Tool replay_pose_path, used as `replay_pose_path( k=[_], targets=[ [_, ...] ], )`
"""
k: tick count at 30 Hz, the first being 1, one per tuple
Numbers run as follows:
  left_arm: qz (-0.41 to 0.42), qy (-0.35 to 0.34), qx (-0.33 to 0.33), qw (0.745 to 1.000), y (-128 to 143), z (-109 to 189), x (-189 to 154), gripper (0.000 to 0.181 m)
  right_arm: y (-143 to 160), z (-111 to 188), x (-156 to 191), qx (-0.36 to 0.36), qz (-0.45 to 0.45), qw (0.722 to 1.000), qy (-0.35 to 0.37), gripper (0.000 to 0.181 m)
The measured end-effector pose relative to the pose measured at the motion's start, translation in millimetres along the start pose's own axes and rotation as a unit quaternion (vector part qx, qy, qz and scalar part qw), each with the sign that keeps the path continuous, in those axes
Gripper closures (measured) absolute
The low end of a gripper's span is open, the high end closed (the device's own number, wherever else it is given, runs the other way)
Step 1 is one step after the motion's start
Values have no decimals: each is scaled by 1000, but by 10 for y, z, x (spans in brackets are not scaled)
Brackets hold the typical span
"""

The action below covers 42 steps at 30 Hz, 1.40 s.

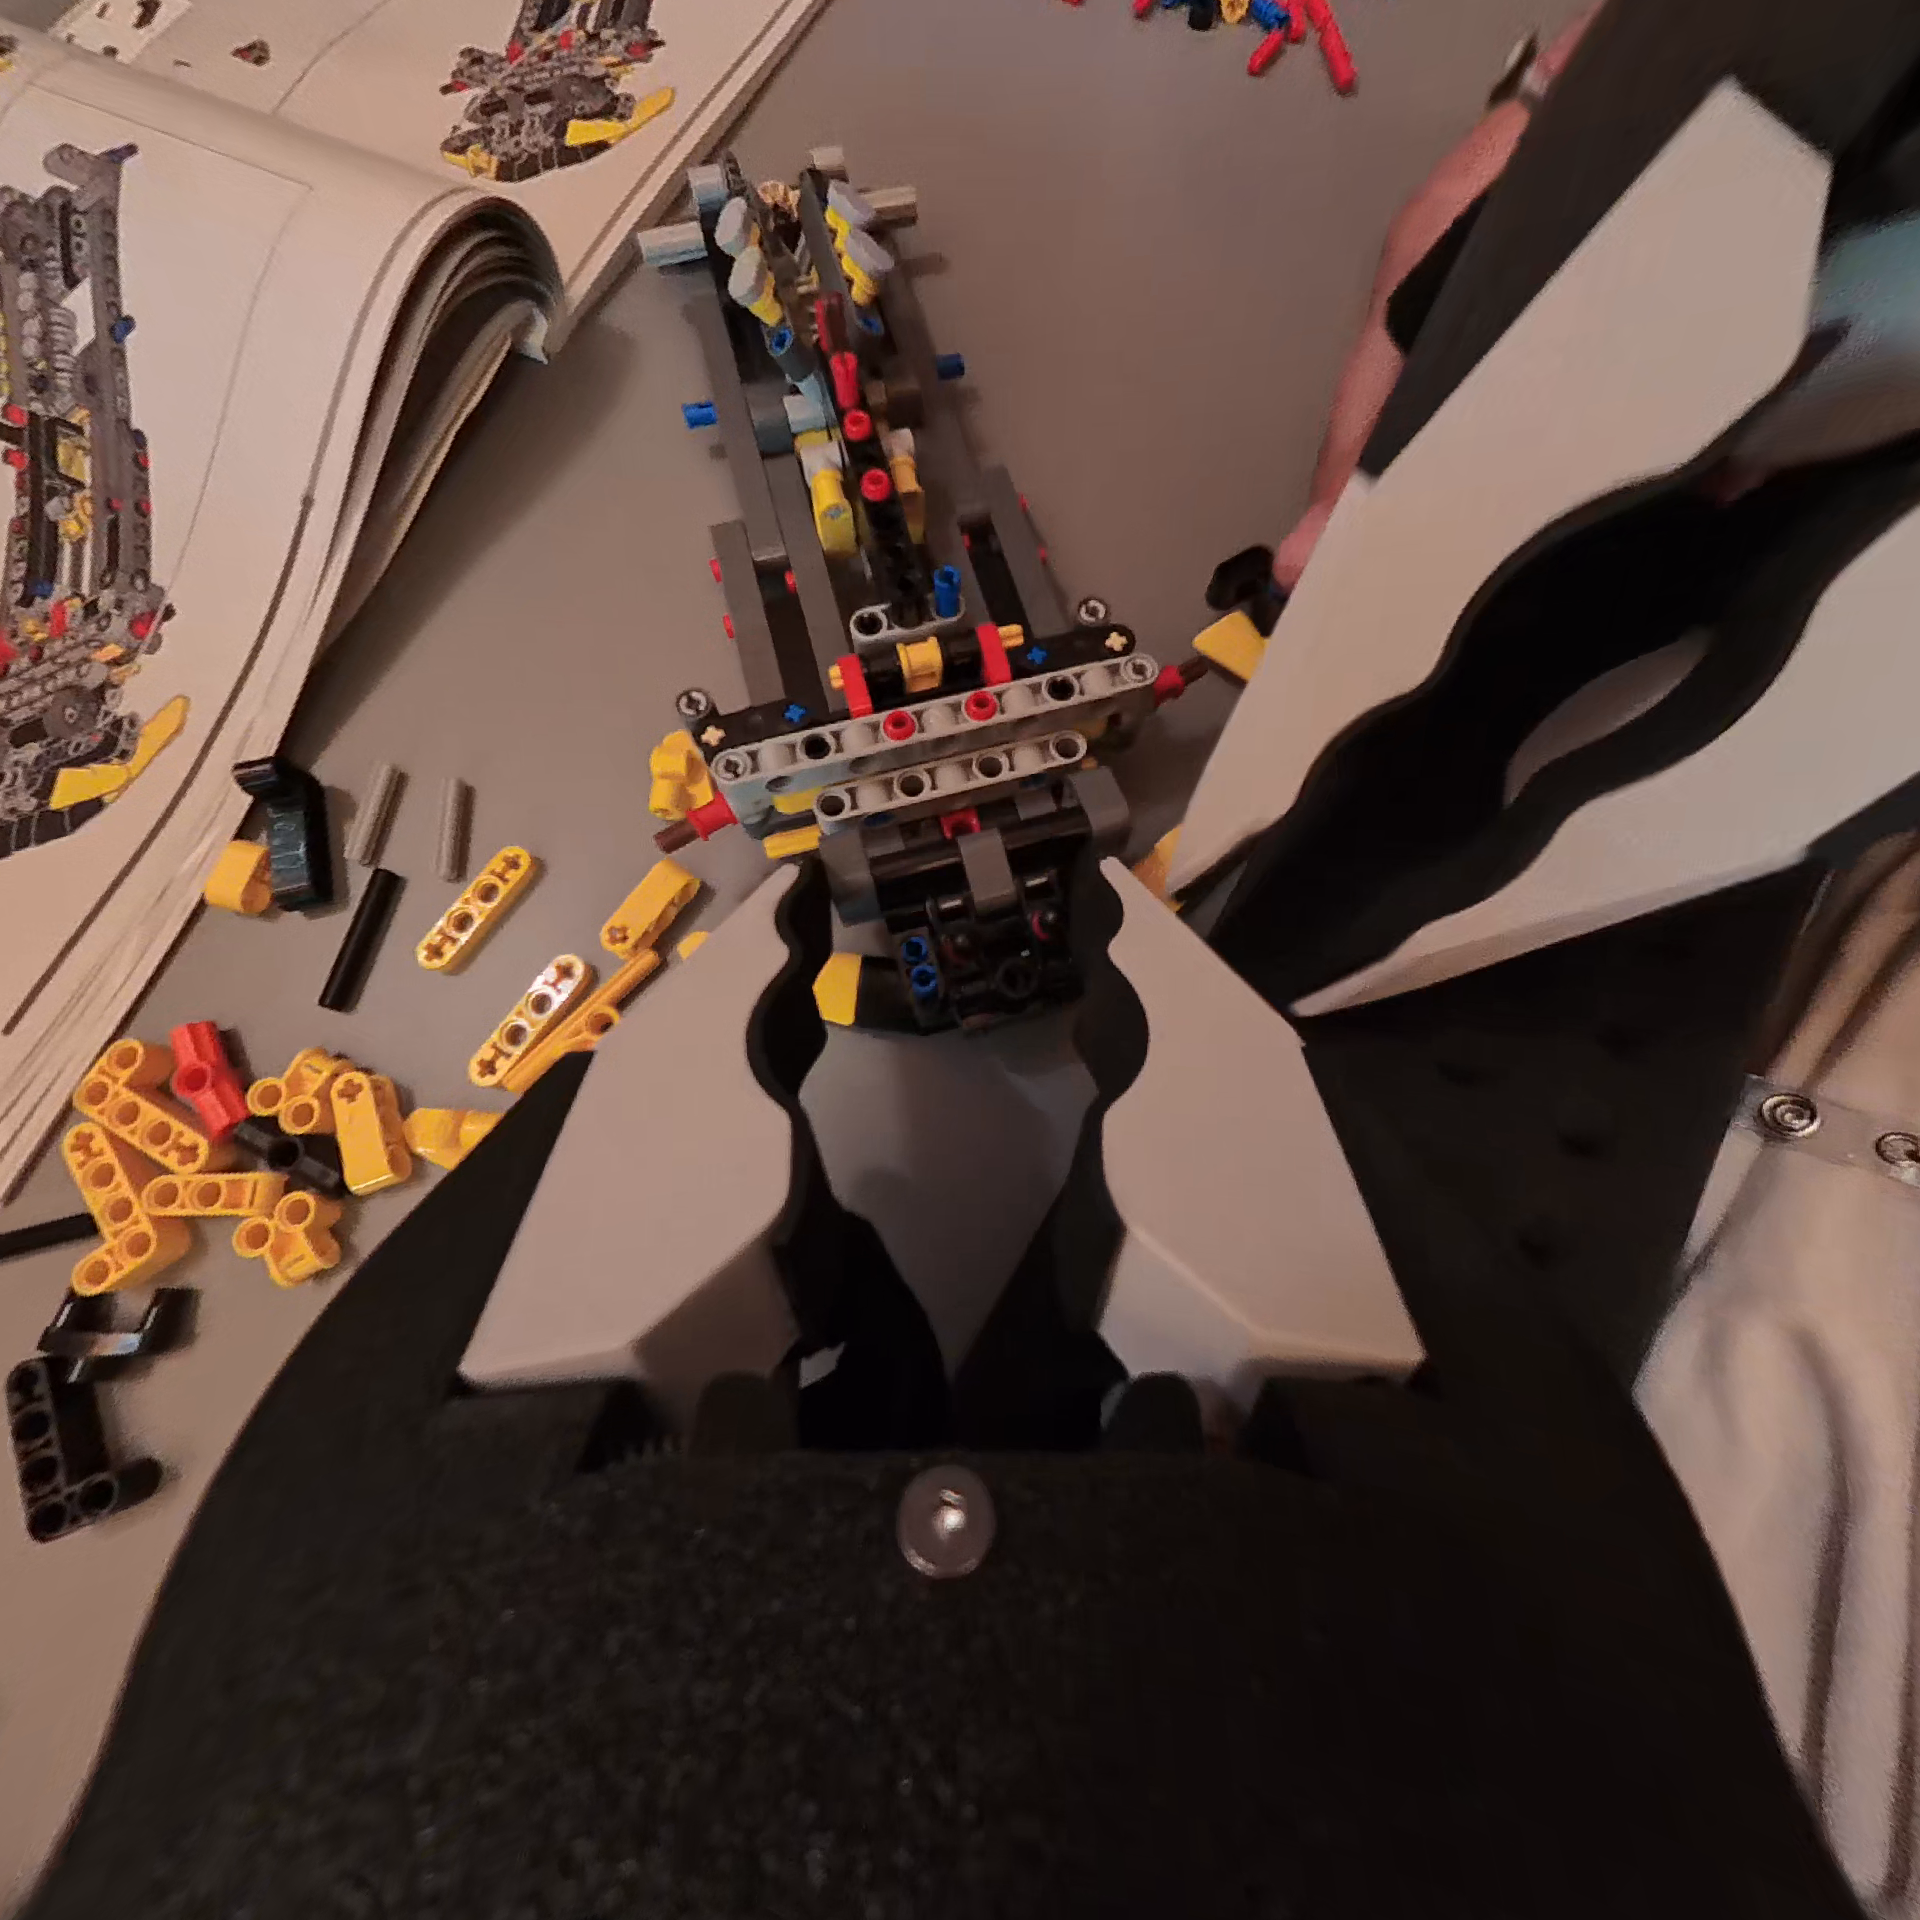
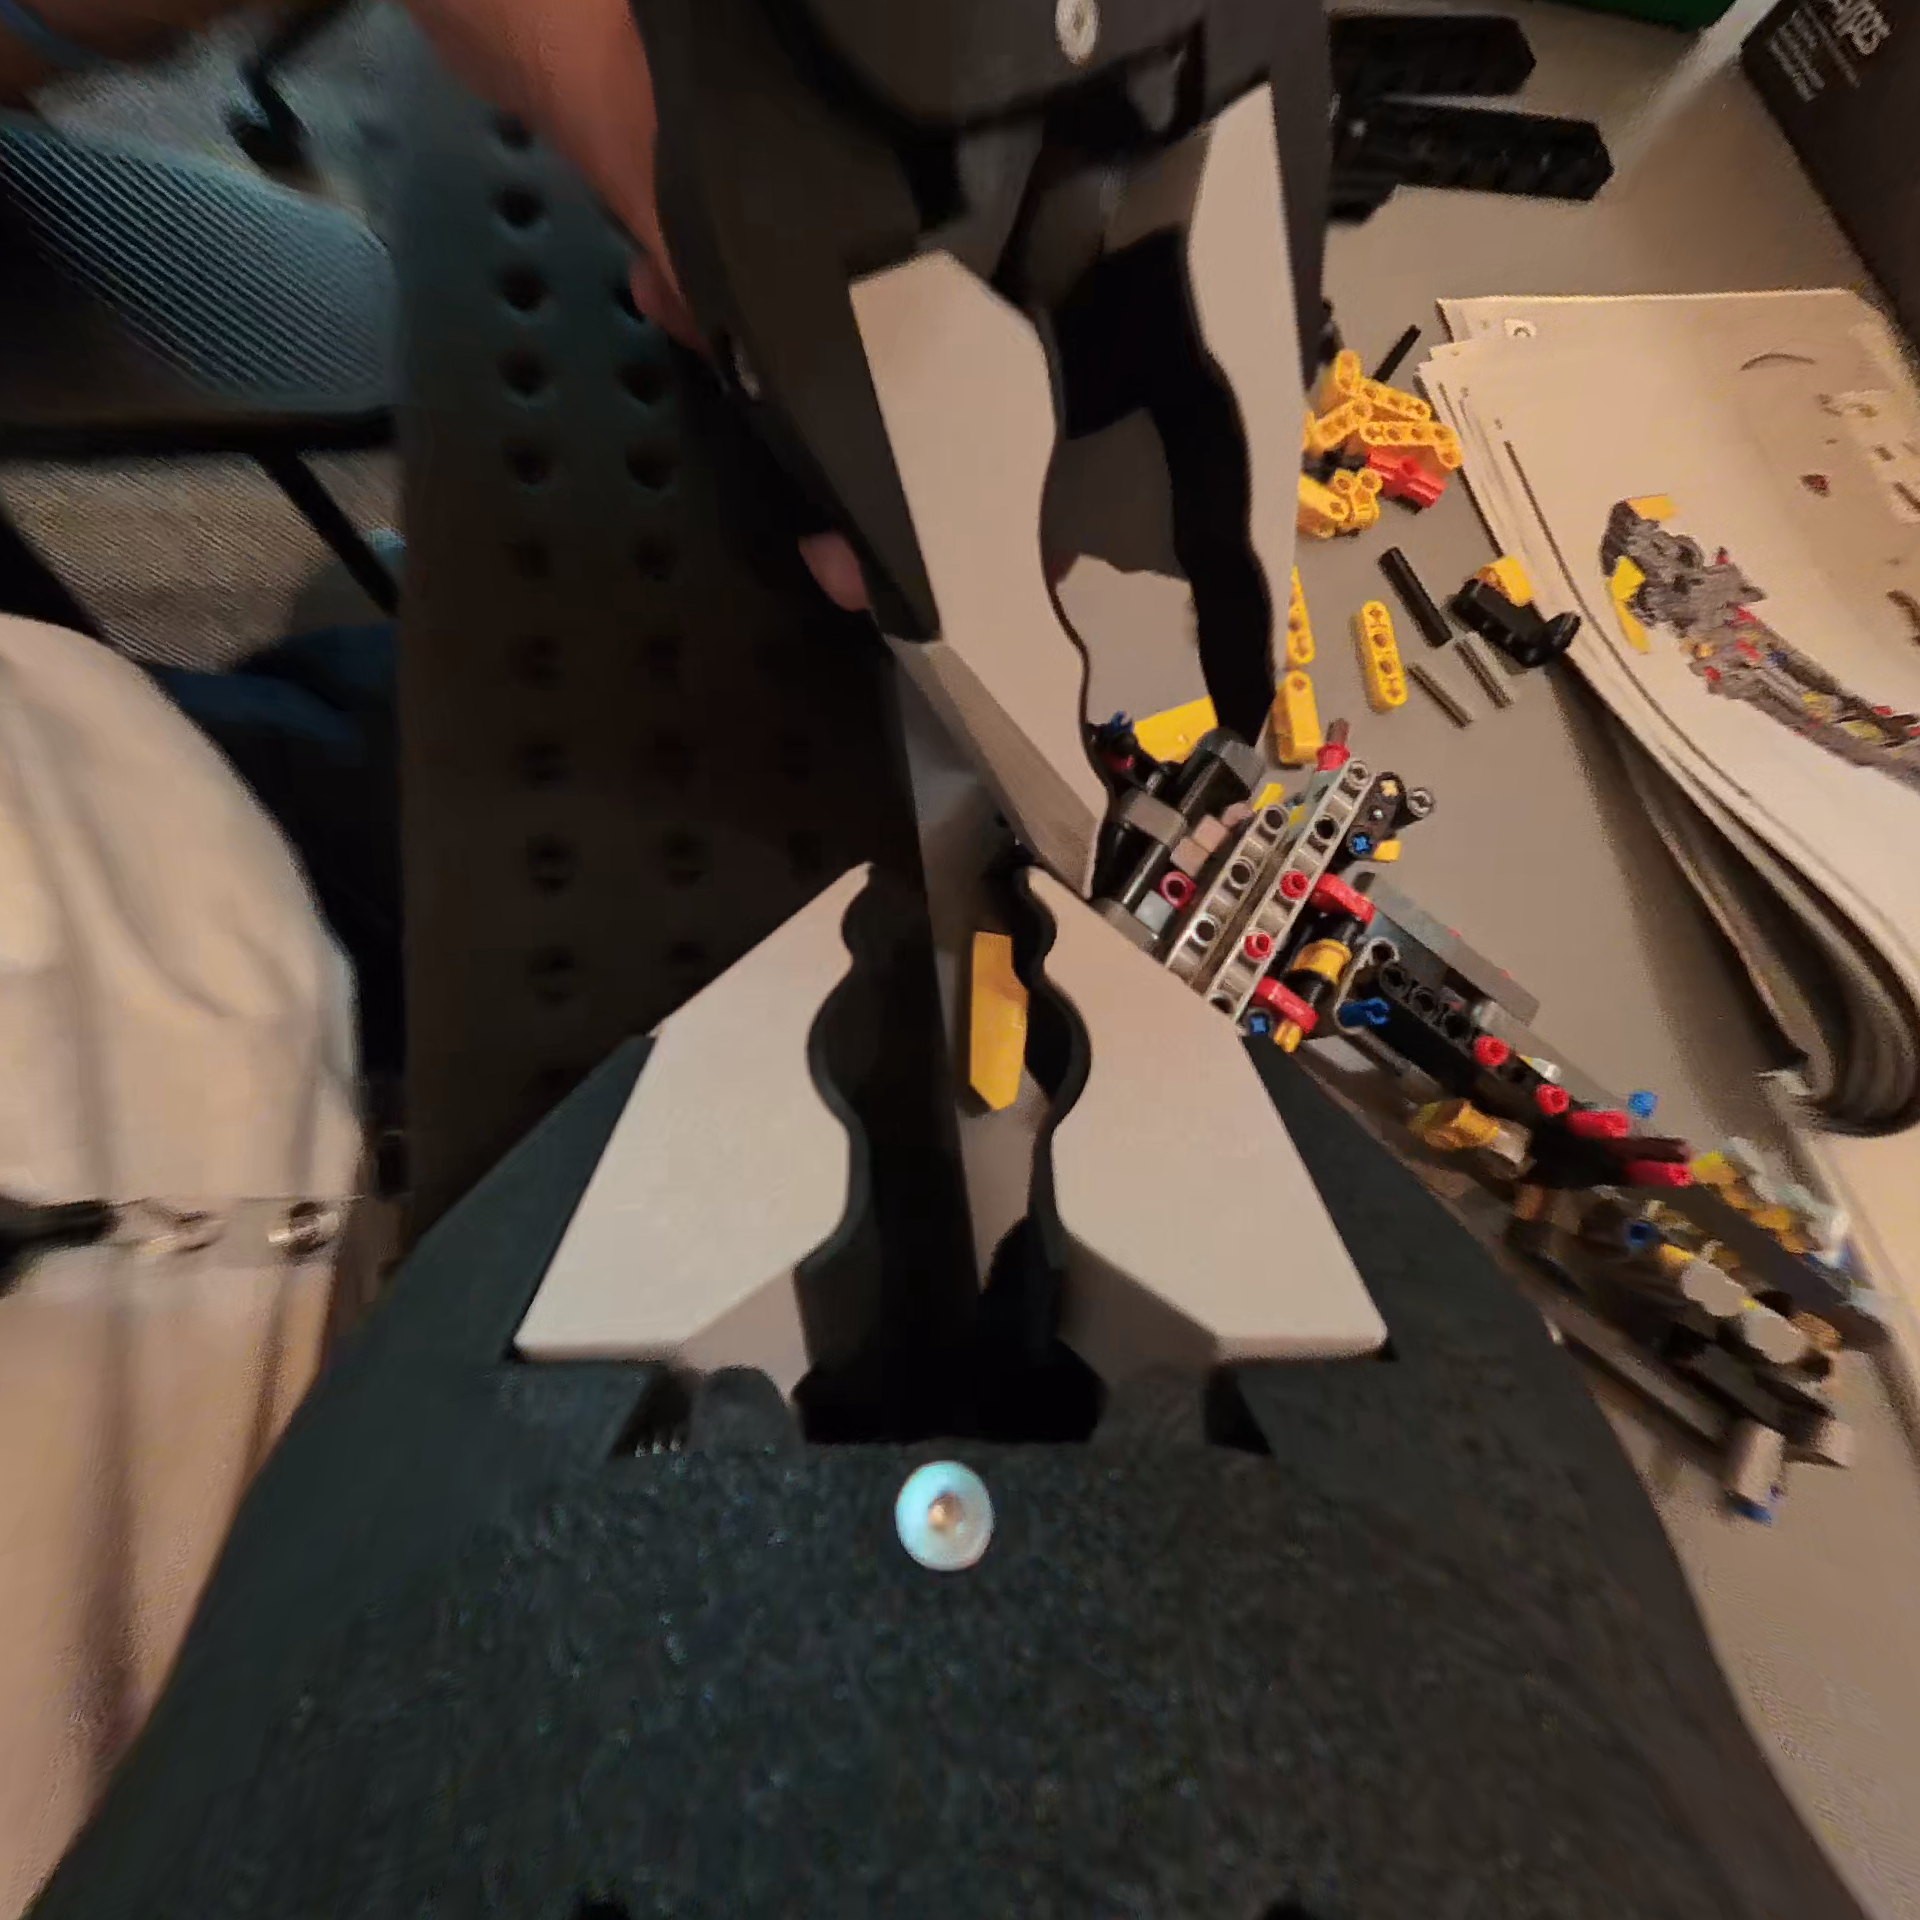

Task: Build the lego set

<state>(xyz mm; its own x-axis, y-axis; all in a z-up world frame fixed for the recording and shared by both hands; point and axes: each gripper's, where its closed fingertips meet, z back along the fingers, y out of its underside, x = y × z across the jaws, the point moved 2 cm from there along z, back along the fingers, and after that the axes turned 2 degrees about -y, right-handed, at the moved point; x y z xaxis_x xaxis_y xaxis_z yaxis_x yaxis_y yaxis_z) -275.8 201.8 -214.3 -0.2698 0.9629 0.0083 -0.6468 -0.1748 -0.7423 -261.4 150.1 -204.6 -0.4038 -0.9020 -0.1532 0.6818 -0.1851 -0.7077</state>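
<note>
The long grey, black and yellow lego chassis (image 1: 914, 717) lies on the grey table, stretching away from me. My left gripper (image 1: 951, 894) is shut on its near black end. In the right wrist view the chassis (image 2: 1299, 935) runs to the lower right, with the left gripper (image 2: 1164, 800) clamped on its end from above. My right gripper (image 2: 948, 878) hovers by the table edge with a narrow gap between its fingers. A yellow piece (image 2: 997, 1023) shows through that gap, touching neither pad that I can see. The right gripper also shows blurred in the left wrist view (image 1: 1236, 945), right of the chassis.
An open instruction booklet (image 1: 260, 416) lies left of the chassis. Loose yellow beams (image 1: 208, 1164), black parts (image 1: 62, 1444) and grey and black axles (image 1: 364, 914) are scattered front left. Red and blue pins (image 1: 1288, 42) lie far back. A black perforated chair (image 2: 582, 623) stands beyond the table edge (image 2: 935, 1091).
</note>
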Motion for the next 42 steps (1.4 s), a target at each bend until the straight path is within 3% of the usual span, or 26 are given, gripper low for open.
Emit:
replay_pose_path(
  k=[3, 6, 8, 11, 14, 18, 20, 23, 27, 34, 36, 39, 42],
  targets=[
    [7, 8, -4, 1000, -9, 14, 27, 136, -118, 229, -263, -57, -43, 997, -5, 158],
    [32, 2, -40, 999, -96, 135, 250, 134, -169, 418, -920, -84, -63, 993, 51, 159],
    [74, -21, -68, 995, -172, 228, 575, 131, -103, 394, -1380, -62, -67, 993, 74, 155],
    [106, -91, -71, 988, -179, 281, 1163, 122, 96, 144, -1932, 15, -91, 993, 71, 133],
    [123, -149, -26, 981, -66, 170, 1655, 106, 160, -41, -2233, 34, -128, 990, 55, 116],
    [140, -134, 16, 981, -61, -118, 1875, 93, 275, -96, -2397, 18, -204, 978, 36, 85],
    [143, -132, 37, 980, -78, -215, 1942, 87, 379, -61, -2432, 13, -253, 967, 29, 81],
    [154, -94, 58, 982, -119, -365, 1926, 85, 430, 32, -2494, -34, -310, 950, 18, 82],
    [139, -74, 91, 983, -182, -558, 1874, 82, 518, 61, -2525, -42, -341, 939, -6, 83],
    [94, -10, 96, 991, -564, -927, 1619, 86, 542, 60, -2641, -62, -370, 927, 13, 103],
    [82, 21, 79, 993, -728, -1026, 1495, 89, 616, 60, -2654, -41, -368, 929, 22, 114],
    [70, 44, 41, 996, -971, -1052, 1424, 93, 806, 135, -2693, -9, -375, 926, 38, 143],
    [83, 4, -11, 996, -1111, -839, 1712, 95, 1051, 280, -2781, 12, -399, 914, 69, 161]
  ],
)
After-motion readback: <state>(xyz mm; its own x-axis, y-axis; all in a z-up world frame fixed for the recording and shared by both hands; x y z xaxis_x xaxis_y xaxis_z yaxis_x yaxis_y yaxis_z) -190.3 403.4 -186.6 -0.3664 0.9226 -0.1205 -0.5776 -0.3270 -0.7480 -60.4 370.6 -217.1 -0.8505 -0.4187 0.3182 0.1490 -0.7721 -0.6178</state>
